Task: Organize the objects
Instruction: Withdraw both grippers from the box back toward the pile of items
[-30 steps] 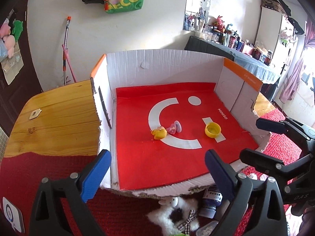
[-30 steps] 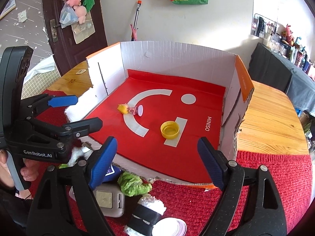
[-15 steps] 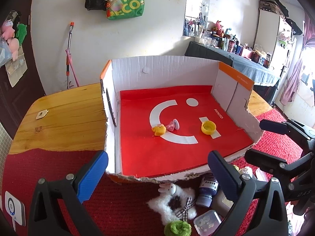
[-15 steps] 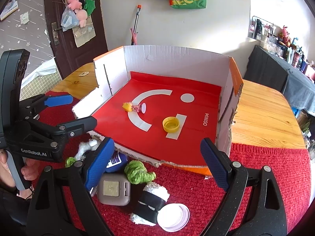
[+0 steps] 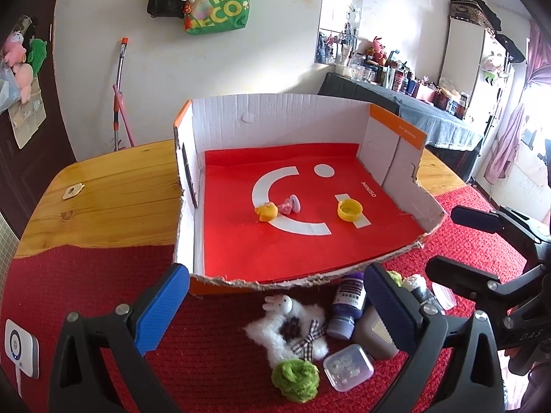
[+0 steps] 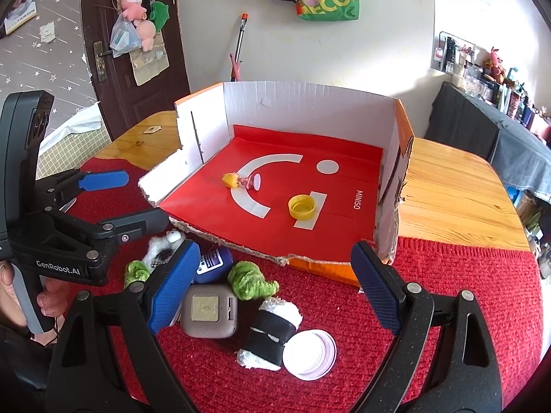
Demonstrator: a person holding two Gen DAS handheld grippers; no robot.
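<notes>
A white cardboard box [image 5: 275, 120] [image 6: 303, 103] with a red floor holds a yellow duck toy [image 5: 266, 212] [image 6: 231, 180], a small pink toy [image 5: 291, 204] [image 6: 250, 182] and a yellow cap [image 5: 350, 209] [image 6: 302, 207]. In front of it on the red mat lie a white fluffy bunny [image 5: 289, 327], a green pom [image 5: 295, 380], a clear case [image 5: 347, 367], a purple bottle [image 5: 347, 304] [image 6: 215, 262], a grey box [image 6: 209, 310], a green fuzzy piece [image 6: 250, 280], a black-banded white roll [image 6: 272, 334] and a white lid [image 6: 310, 354]. My left gripper [image 5: 275, 309] and right gripper [image 6: 272, 285] are open and empty above these.
The box stands on a wooden table [image 5: 113, 192] [image 6: 447, 189] partly covered by the red mat [image 6: 465, 275]. A small metal tag [image 5: 72, 191] lies on the wood at left. A white device [image 5: 20, 351] sits at the mat's left edge. The other gripper shows in each view [image 5: 499, 268] [image 6: 69, 227].
Both grippers have pulled back and up from the box. More of the mat and the loose objects in front of the box has come into view. Both stay open.
</notes>
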